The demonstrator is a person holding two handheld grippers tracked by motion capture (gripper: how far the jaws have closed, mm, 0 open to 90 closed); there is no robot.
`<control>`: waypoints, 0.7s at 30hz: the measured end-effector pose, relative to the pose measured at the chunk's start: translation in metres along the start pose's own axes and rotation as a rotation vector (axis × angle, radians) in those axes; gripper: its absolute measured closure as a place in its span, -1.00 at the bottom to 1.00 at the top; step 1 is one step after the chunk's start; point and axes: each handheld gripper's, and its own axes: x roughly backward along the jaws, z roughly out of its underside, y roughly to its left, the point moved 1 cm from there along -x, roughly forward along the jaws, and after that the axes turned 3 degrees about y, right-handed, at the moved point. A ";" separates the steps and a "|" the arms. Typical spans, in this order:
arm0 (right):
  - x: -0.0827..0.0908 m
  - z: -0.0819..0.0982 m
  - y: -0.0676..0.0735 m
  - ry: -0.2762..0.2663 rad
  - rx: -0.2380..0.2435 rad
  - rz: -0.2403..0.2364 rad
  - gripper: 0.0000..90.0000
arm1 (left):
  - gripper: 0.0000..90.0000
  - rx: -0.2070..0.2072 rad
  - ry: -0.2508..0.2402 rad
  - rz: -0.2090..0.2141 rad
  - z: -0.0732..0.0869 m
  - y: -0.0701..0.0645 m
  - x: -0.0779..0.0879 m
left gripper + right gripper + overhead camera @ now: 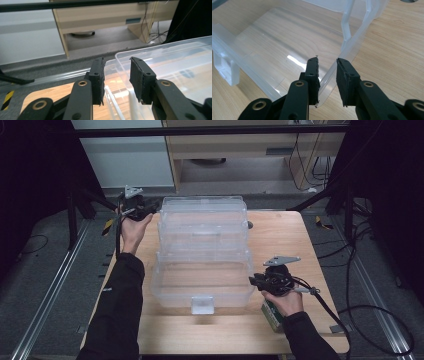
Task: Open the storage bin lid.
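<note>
Your clear plastic box (202,285) sits in the middle of the wooden worktop (280,235), its lid (202,217) swung open and standing up at the far side; a pale latch (202,305) hangs at the near wall. Your left tongs (150,210) are at the lid's far left corner; in the left gripper view (117,77) the jaws stand apart with the lid's rim in the gap, and the pads do not press on it. Your right tongs (255,281) are at the box's right wall; in the right gripper view (327,80) the jaws straddle that wall's rim, parted, with a clear gap on either side. A green carton (272,316) lies on the worktop just under your right hand (285,302).
</note>
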 end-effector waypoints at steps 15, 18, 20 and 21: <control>0.000 0.000 -0.002 0.003 -0.017 -0.020 0.58 | 0.32 -0.048 -0.046 0.042 0.027 -0.002 0.083; 0.000 0.000 -0.003 0.003 -0.018 -0.023 0.58 | 0.32 -0.052 -0.050 0.048 0.035 -0.003 0.096; 0.000 0.000 -0.003 0.003 -0.021 -0.023 0.58 | 0.32 -0.050 -0.047 0.057 0.040 -0.004 0.101; 0.000 0.000 -0.003 0.002 -0.023 -0.024 0.58 | 0.32 -0.053 -0.044 0.060 0.044 -0.005 0.104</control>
